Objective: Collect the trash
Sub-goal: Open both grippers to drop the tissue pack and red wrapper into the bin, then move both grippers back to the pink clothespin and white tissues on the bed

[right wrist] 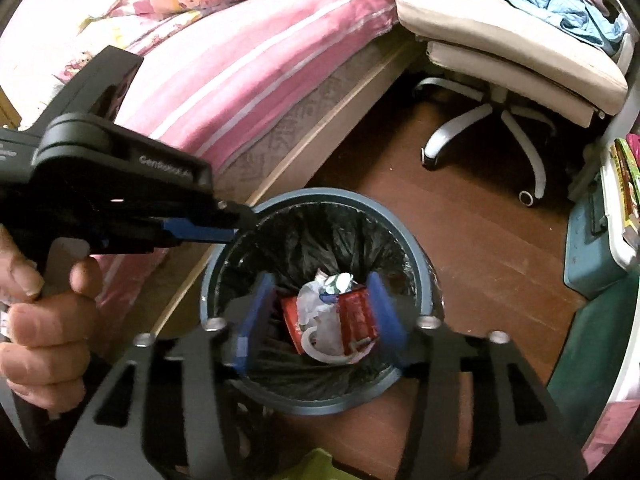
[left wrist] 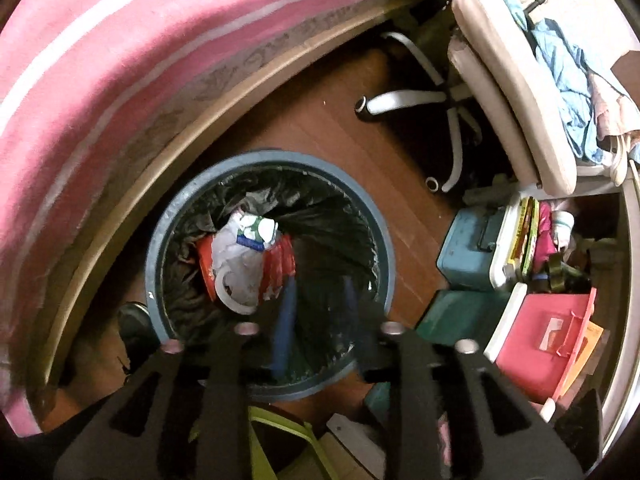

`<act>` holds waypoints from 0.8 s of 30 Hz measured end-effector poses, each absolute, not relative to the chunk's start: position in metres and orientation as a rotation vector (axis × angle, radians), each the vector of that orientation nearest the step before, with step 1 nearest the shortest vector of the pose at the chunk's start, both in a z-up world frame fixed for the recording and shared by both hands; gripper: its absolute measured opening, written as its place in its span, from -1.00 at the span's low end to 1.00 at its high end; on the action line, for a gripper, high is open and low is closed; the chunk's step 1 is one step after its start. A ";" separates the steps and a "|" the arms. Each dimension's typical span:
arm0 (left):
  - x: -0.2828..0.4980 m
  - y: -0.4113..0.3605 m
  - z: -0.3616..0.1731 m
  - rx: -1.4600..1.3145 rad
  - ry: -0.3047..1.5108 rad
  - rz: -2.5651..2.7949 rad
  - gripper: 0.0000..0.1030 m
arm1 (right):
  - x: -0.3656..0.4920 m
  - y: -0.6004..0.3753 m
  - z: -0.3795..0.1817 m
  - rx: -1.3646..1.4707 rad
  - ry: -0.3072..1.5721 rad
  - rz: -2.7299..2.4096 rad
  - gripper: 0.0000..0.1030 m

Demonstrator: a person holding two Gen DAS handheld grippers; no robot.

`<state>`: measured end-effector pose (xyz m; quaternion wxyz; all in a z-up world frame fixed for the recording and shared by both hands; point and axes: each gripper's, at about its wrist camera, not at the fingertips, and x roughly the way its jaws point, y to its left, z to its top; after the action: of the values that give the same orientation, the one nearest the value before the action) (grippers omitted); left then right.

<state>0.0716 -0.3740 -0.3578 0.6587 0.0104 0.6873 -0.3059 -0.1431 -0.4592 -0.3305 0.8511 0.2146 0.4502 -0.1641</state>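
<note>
A round blue-grey trash bin with a black liner stands on the wooden floor beside the bed. Inside lie a red cup and crumpled white paper. My left gripper is open and empty, its blue fingers reaching over the bin's near rim; it also shows in the right wrist view at the bin's far left rim, held by a hand. My right gripper is open and empty above the bin, fingers either side of the cup.
A bed with a pink striped cover runs along the left. A white office chair piled with clothes stands beyond the bin. Teal and pink storage boxes and books crowd the right side. A green bag lies near me.
</note>
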 end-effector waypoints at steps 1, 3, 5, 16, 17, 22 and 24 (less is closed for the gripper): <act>0.071 -0.374 -0.356 0.034 1.543 -0.684 -0.12 | -0.144 -0.456 -0.327 0.433 0.939 -0.339 0.26; 0.071 -0.373 -0.352 0.045 1.525 -0.667 -0.03 | -0.144 -0.450 -0.323 0.390 0.930 -0.327 0.45; 0.071 -0.371 -0.346 0.043 1.509 -0.665 0.00 | -0.144 -0.442 -0.318 0.352 0.922 -0.309 0.48; 0.067 -0.332 -0.284 -0.060 1.356 -0.687 0.49 | -0.141 -0.410 -0.260 0.206 0.790 -0.314 0.64; 0.067 -0.327 -0.277 -0.075 1.337 -0.693 0.49 | -0.139 -0.407 -0.255 0.197 0.781 -0.308 0.64; 0.068 -0.294 -0.244 -0.203 1.216 -0.700 0.63 | -0.131 -0.397 -0.224 0.196 0.756 -0.283 0.64; 0.071 -0.283 -0.239 -0.260 1.207 -0.688 0.63 | -0.128 -0.391 -0.216 0.187 0.755 -0.287 0.64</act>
<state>0.0710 -0.2827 -0.2394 0.7605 -0.1196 0.5544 -0.3163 -0.1280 -0.3912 -0.2155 0.9154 0.0909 0.3667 -0.1392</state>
